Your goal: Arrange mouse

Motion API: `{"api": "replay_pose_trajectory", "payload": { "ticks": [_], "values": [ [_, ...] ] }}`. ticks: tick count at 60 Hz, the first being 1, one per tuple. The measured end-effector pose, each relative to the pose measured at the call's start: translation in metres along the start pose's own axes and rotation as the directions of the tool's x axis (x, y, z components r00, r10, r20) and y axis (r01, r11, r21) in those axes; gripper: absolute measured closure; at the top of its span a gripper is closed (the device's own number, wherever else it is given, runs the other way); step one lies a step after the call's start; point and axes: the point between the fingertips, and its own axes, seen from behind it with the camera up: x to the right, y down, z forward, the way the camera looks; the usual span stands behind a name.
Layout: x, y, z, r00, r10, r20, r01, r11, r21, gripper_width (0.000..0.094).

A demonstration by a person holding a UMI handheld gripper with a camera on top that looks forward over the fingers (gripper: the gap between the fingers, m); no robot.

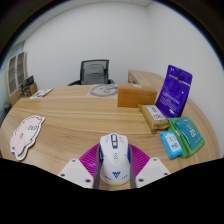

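Note:
A white mouse (114, 152) with blue and yellow marks lies lengthwise between my two fingers, its nose pointing away from me. My gripper (114, 162) is shut on it, with the magenta pads (88, 160) pressed against both of its sides. The mouse is held over the near edge of the round wooden table (75, 115). I cannot tell whether its underside touches the tabletop.
To the right stand a cardboard box (137, 96), a purple package (175, 90), a small tan box (154, 117), a green box (187, 133) and a blue box (171, 144). A white printed mat (25, 135) lies left. An office chair (95, 72) stands beyond the table.

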Motion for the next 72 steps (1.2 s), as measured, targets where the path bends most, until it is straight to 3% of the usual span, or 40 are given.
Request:
{"api": "replay_pose_trajectory", "payload": {
  "ticks": [4, 11, 17, 25, 34, 38, 47, 48, 49, 51, 54, 72],
  "values": [
    [-0.019, -0.007, -0.005, 1.0, 0.025, 0.006, -0.025, 0.999, -0.036, 0.0573],
    [-0.102, -0.06, -0.021, 0.999, 0.032, 0.044, -0.034, 0.998, 0.054, 0.0574],
    [-0.189, -0.084, -0.018, 0.994, 0.081, 0.079, -0.087, 0.994, 0.068, 0.0575],
    [-0.281, -0.068, 0.006, 0.993, 0.104, 0.056, -0.104, 0.995, -0.001, 0.0575],
    [-0.326, -0.036, 0.027, 0.992, 0.122, 0.004, -0.121, 0.987, -0.102, 0.0572],
    [-0.324, -0.037, 0.03, 0.996, 0.087, -0.037, -0.09, 0.993, -0.081, 0.0569],
    [-0.326, -0.035, 0.029, 0.998, 0.048, -0.05, -0.053, 0.991, -0.123, 0.0394],
    [-0.327, -0.034, 0.028, 0.998, 0.051, -0.046, -0.057, 0.99, -0.131, 0.0331],
    [-0.328, -0.032, 0.026, 0.998, 0.054, -0.041, -0.059, 0.988, -0.142, 0.0209],
    [-0.328, -0.034, 0.022, 0.998, 0.053, -0.033, -0.058, 0.989, -0.139, 0.0084],
    [-0.327, -0.038, 0.01, 0.997, 0.062, -0.041, -0.066, 0.991, -0.116, 0.0117],
    [-0.346, -0.035, -0.106, 0.988, 0.156, 0.019, -0.156, 0.987, -0.031, 0.0107]
  ]
}}
